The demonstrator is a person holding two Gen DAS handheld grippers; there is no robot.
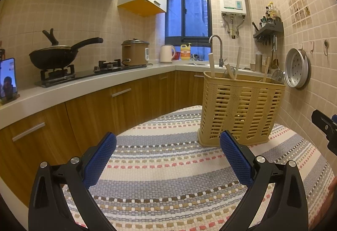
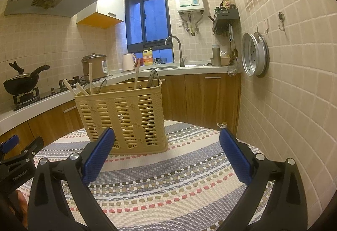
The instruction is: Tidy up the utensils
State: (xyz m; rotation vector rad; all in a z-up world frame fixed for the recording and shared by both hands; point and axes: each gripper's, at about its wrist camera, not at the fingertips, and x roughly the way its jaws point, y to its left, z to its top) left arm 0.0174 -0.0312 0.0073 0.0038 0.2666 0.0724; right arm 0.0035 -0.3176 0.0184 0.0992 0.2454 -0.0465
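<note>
A beige slotted utensil basket [image 1: 240, 108] stands upright on a striped woven mat [image 1: 164, 167], with wooden chopsticks [image 1: 238, 64] and metal utensils sticking out of its top. My left gripper [image 1: 168, 142] hovers over the mat just short of the basket, open, nothing between its blue pads [image 1: 101, 159]. From the right wrist view the basket [image 2: 126, 117] sits ahead and slightly left, chopsticks [image 2: 90, 79] poking up. My right gripper [image 2: 166, 138] is wide open and empty. The left gripper's body [image 2: 19, 163] shows at the lower left edge.
A tiled wall [image 2: 284, 94] runs close along the right with a hanging metal steamer tray [image 2: 254, 56]. A counter [image 1: 63, 92] on the left carries a wok [image 1: 54, 56], rice cooker [image 1: 134, 52], kettle and a phone [image 1: 8, 79]. Sink and tap [image 2: 179, 50] stand at the back.
</note>
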